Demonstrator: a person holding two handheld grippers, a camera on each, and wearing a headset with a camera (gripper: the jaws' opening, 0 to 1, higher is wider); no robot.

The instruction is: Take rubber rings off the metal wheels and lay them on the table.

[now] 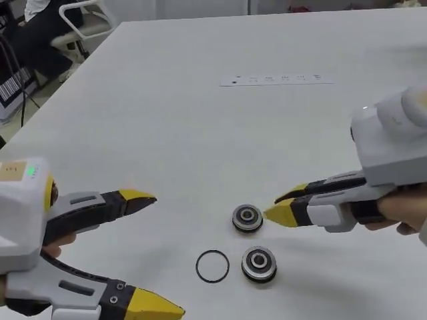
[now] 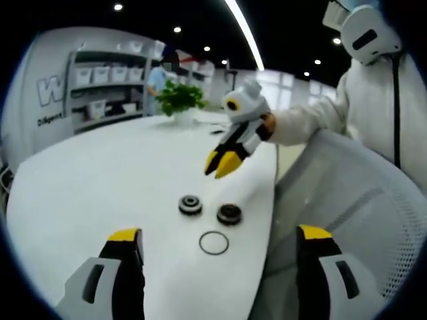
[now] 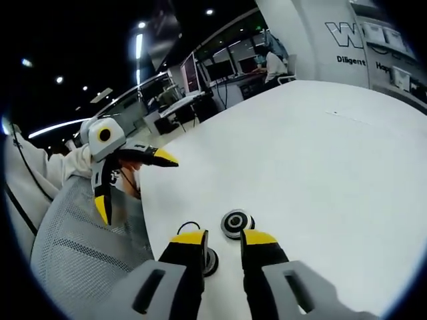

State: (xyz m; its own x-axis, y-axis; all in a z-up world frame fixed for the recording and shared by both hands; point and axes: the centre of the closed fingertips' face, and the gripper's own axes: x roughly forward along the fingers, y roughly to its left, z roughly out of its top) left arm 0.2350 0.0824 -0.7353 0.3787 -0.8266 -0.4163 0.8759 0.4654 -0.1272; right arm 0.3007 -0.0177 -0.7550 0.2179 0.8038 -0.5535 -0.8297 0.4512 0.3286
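Note:
Two metal wheels lie on the white table (image 1: 200, 133): one (image 1: 247, 218) just off the tips of my right gripper (image 1: 273, 207), the other (image 1: 259, 263) nearer me. Both have dark rims. A loose black rubber ring (image 1: 212, 266) lies flat beside the nearer wheel. The right gripper is open by a narrow gap with nothing in it; in its own view (image 3: 223, 238) the far wheel (image 3: 237, 223) sits just past the tips and the near wheel (image 3: 209, 261) is partly hidden by a jaw. My left gripper (image 1: 157, 253) is wide open and empty, left of the ring (image 2: 213, 243).
A printed paper strip (image 1: 277, 80) lies far back on the table. A person sits on a chair (image 1: 80, 20) past the table's far left corner. The table's left edge runs diagonally. A grey mesh chair (image 2: 353, 200) stands close to the near edge.

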